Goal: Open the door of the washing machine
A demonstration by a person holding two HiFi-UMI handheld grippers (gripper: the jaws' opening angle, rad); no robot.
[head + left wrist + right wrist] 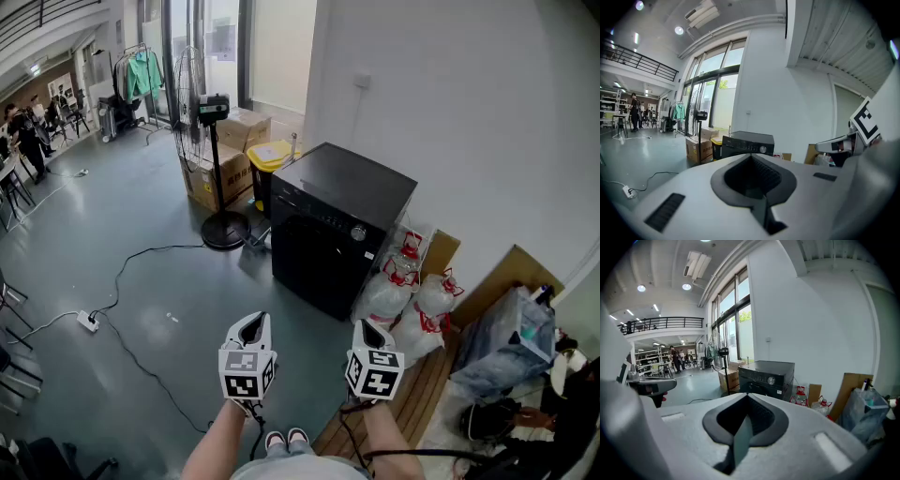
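both tongs are closed on nothing: the left tongs [252, 326] and the right tongs [371, 332] each have their jaws pressed together, held side by side in the air above the grey floor [141, 281] and aimed slightly downward toward the washing machine [337, 225]. that machine, black with a row of controls and a round knob along its upper front, stands well ahead of the tongs against the white wall, its door shut. just to the right of it, clear plastic jugs [398, 281] with red handles lie bunched on the floor; what they hold cannot be told. behind them flat cardboard sheets [511, 272] lean on the wall, and further right a blue-grey plastic bag [511, 342] sits stuffed full, with a bottle top showing at its upper edge. wooden planks [422, 403] lie under the right tongs. to the left of the machine stands a yellow-lidded bin [270, 155], lid down, then closed cardboard boxes [225, 164] and a standing fan [217, 169]. a cable runs across the floor to a power strip [88, 321].
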